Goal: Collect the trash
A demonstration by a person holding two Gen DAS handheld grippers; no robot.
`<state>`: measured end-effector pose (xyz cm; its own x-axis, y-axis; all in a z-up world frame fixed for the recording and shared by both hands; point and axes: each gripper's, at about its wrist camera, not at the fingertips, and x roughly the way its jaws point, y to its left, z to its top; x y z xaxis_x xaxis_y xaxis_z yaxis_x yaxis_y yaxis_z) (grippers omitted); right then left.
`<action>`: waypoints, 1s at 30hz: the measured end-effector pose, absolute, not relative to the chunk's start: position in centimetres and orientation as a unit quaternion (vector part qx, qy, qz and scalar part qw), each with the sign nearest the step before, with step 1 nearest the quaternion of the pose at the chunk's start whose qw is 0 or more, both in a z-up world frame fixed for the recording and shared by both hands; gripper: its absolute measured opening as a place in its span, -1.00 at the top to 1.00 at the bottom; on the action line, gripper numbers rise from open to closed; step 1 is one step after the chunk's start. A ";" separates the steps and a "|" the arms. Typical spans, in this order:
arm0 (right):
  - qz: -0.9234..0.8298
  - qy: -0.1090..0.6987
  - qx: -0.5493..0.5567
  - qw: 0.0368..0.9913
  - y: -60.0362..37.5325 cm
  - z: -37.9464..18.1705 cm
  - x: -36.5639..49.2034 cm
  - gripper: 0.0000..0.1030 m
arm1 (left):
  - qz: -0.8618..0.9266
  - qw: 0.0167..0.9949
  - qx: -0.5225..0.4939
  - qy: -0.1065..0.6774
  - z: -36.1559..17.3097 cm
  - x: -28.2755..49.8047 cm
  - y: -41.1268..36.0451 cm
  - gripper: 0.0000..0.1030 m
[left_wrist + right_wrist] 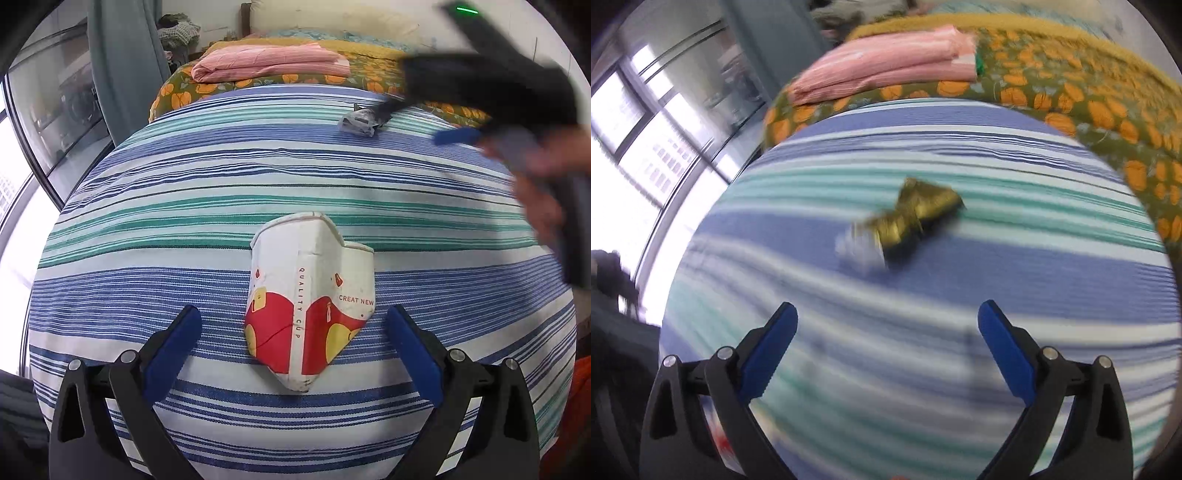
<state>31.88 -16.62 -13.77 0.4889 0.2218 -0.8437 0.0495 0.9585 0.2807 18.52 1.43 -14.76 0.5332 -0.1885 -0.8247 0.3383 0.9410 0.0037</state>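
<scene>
The left gripper [293,345] is being held wide open, nothing gripped; a crushed paper cup [308,302] is lying between its fingers, untouched, on the striped sheet [147,192]. The right gripper [888,341] is likewise being held open and empty, a gold wrapper [912,219] lying farther off on the sheet, blurred.

striped bedsheet [184,177] covering the bed | folded pink blanket [273,61] lying on orange-flowered quilt [192,90] | teal curtain [122,55] hanging beside window [646,147]
</scene>
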 end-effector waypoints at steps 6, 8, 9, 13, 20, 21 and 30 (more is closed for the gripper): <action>-0.034 0.494 0.127 0.859 -15.8 -15.5 35.8 -0.83 | -0.151 0.872 0.081 0.459 -14.8 18.5 1.4 -0.90; -0.027 0.488 0.071 0.869 -15.0 -15.4 35.5 -0.19 | -0.151 0.872 0.080 0.459 -14.8 18.4 1.5 -0.90; -0.029 0.483 0.042 0.874 -14.9 -15.3 34.9 0.24 | -0.151 0.872 0.080 0.459 -14.8 18.3 1.5 -0.90; 0.012 0.476 0.021 0.879 -16.1 -15.0 31.4 0.32 | -0.151 0.872 0.079 0.459 -14.8 18.2 1.6 -0.90; 0.099 0.474 -0.040 0.874 -16.6 -13.4 19.1 0.32 | -0.151 0.872 0.080 0.458 -14.8 18.3 1.6 -0.90; 0.099 0.475 -0.041 0.873 -16.8 -13.6 17.5 0.32 | -0.150 0.872 0.081 0.458 -14.8 18.2 1.5 -0.90; 0.064 0.454 -0.057 0.887 -16.5 -15.6 12.2 -0.06 | -0.149 0.872 0.082 0.459 -14.8 18.3 1.8 -0.91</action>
